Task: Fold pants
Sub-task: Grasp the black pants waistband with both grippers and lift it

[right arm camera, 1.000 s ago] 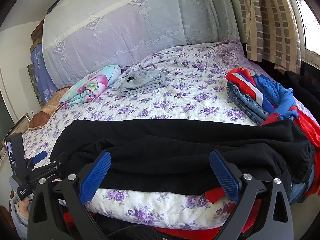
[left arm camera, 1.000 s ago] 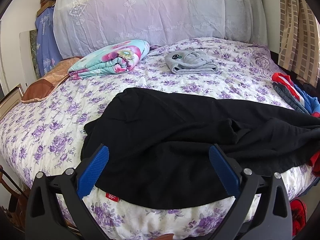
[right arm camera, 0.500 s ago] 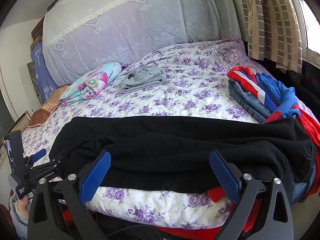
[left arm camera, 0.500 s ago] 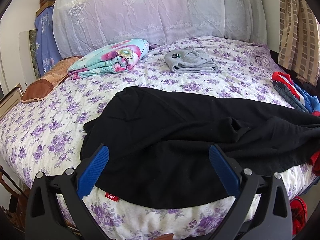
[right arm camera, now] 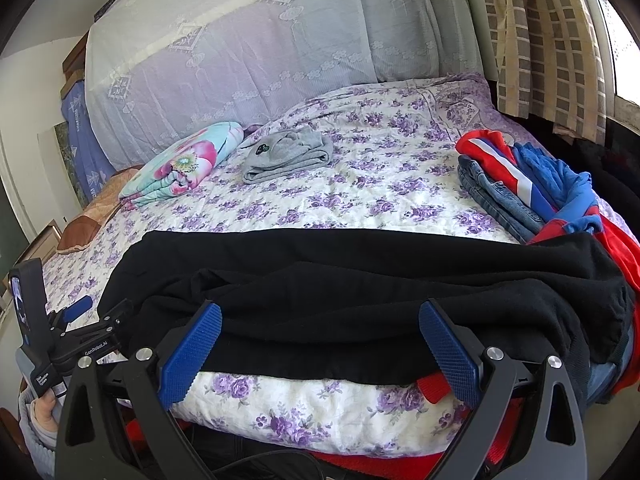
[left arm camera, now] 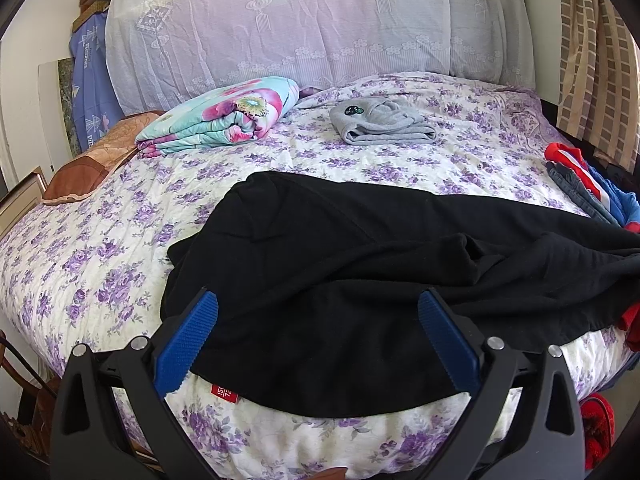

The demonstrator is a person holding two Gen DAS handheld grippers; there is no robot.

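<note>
A bed [left arm camera: 120, 248] under a cream quilt printed with purple flowers is filling the room. A sheer white lace cloth [left arm camera: 320, 20] is draping over the headboard behind it. Daylight is coming in through a window [right arm camera: 624, 40] on the right, where a beige checked curtain [right arm camera: 540, 40] is hanging. A pale wall [right arm camera: 28, 92] is showing on the left, with framed pictures [left arm camera: 20, 200] leaning low against it.

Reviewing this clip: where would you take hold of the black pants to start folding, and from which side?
Probably the near hem of the black pants, draped over the front edge of the bed. It overhangs, so open tongs can slide around it from the front: left tongs near the red tag, right tongs toward the bunched end.
</note>
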